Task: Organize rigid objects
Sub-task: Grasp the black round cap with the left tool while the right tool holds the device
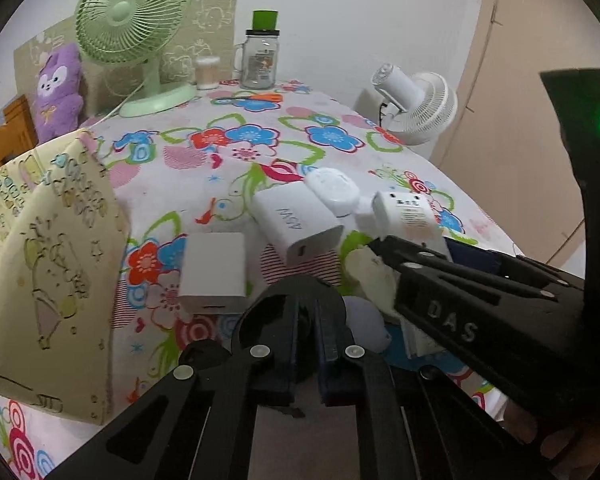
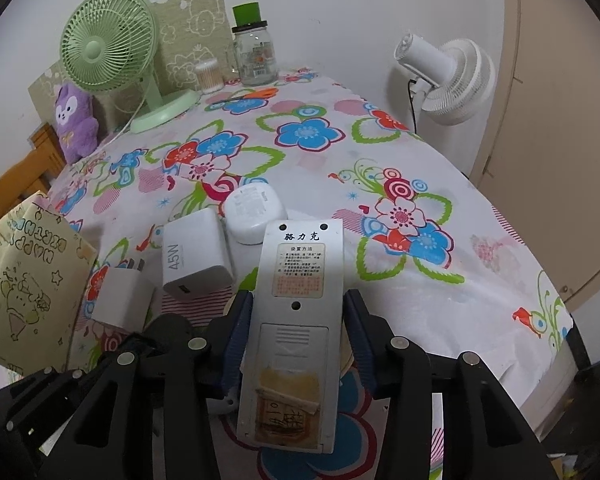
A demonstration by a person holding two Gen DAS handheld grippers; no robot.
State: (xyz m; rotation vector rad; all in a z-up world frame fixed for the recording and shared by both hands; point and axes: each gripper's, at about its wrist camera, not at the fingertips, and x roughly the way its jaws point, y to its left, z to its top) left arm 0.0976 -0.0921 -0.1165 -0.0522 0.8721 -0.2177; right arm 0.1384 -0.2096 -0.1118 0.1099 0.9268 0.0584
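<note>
Beyond remote [image 2: 296,320] — open tablecloth [image 2: 440,304]

The bench [image 2: 440,184] wears a white cloth with red, blue and green flowers. A pale grey remote control [image 2: 296,320] has a yellowed label. The chargers [image 2: 198,258] are white, the desk fan [image 2: 108,46] mint green, the plush toy [image 2: 76,120] purple.
</note>
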